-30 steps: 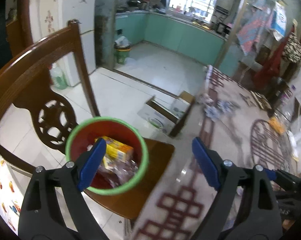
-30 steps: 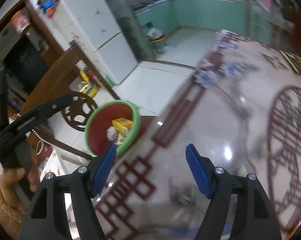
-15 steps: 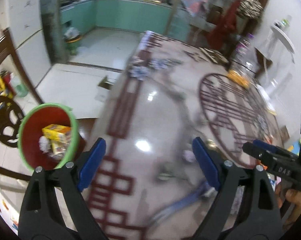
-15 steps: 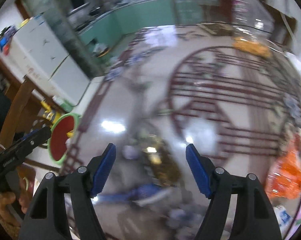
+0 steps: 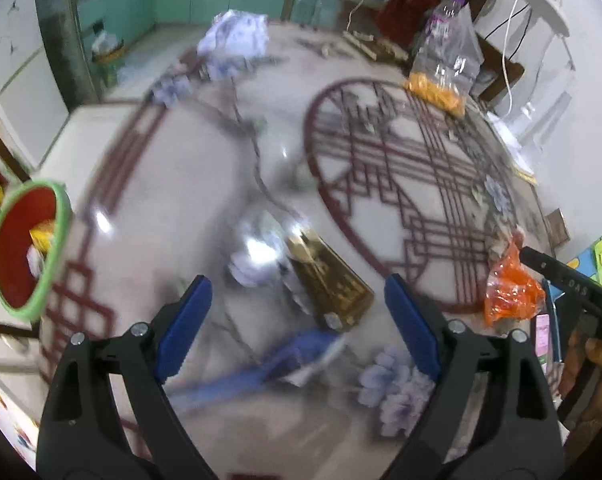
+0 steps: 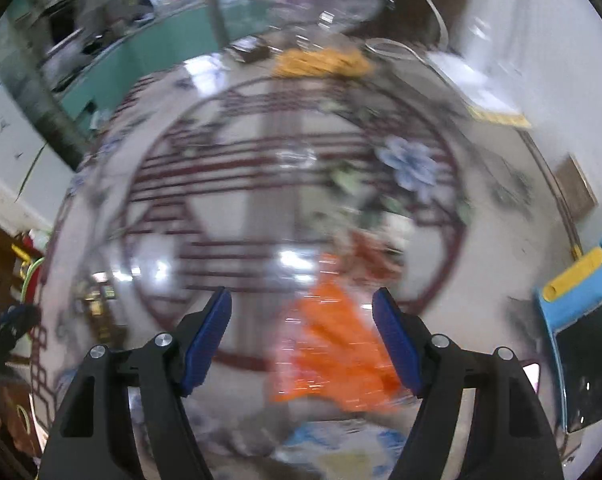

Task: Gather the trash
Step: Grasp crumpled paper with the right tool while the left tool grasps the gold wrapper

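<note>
My left gripper (image 5: pixel 297 312) is open and empty above the patterned table. Just ahead of it lie a gold-brown wrapper (image 5: pixel 325 280), a crumpled silvery wrapper (image 5: pixel 257 256) and a blue wrapper (image 5: pixel 301 354). The red bin with a green rim (image 5: pixel 25 248) sits off the table's left edge and holds trash. My right gripper (image 6: pixel 301 336) is open and empty, with a blurred orange plastic bag (image 6: pixel 333 356) between and just beyond its fingers. That bag also shows in the left wrist view (image 5: pixel 509 292).
A clear bag of yellow snacks (image 5: pixel 445 68) and crumpled white paper (image 5: pixel 237 36) lie at the table's far side. A blue case with a phone (image 6: pixel 581 344) lies at the right edge. The other hand-held gripper (image 5: pixel 573 288) shows at right.
Both grippers swung right, away from the bin and over the table. The left now faces the gold and blue wrappers; the right now faces the orange bag. Both stayed open.
</note>
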